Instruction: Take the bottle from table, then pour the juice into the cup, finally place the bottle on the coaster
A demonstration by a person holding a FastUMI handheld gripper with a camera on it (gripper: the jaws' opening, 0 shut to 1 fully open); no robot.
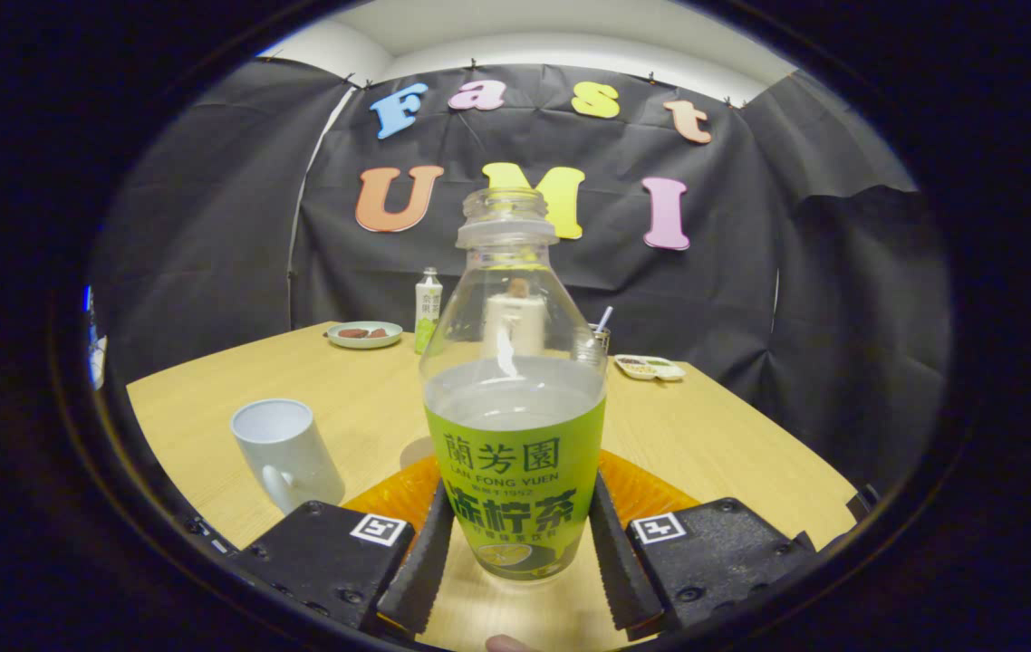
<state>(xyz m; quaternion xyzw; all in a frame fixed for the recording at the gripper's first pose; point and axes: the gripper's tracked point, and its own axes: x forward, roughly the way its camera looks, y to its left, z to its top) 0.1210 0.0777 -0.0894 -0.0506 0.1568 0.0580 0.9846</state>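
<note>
Clearly we have the bottle [515, 398] upright between the fingers of our gripper [515, 543], both pressing on its green label from either side, so the grip looks firm. Its cap is off and it is still about half full. The orange coaster [651, 493] lies under and just behind the bottle, though we cannot tell whether the base rests on it or hangs slightly above. The white cup [284, 453] stands to the left on the wooden table [733, 435], apart from the coaster.

We judge the step in hand to be setting the bottle down on the coaster. To do it well, we should keep the bottle vertical, centre its base over the orange disc, lower until it sits flat, and only then ease the fingers apart evenly, so neither side nudges it over.
</note>
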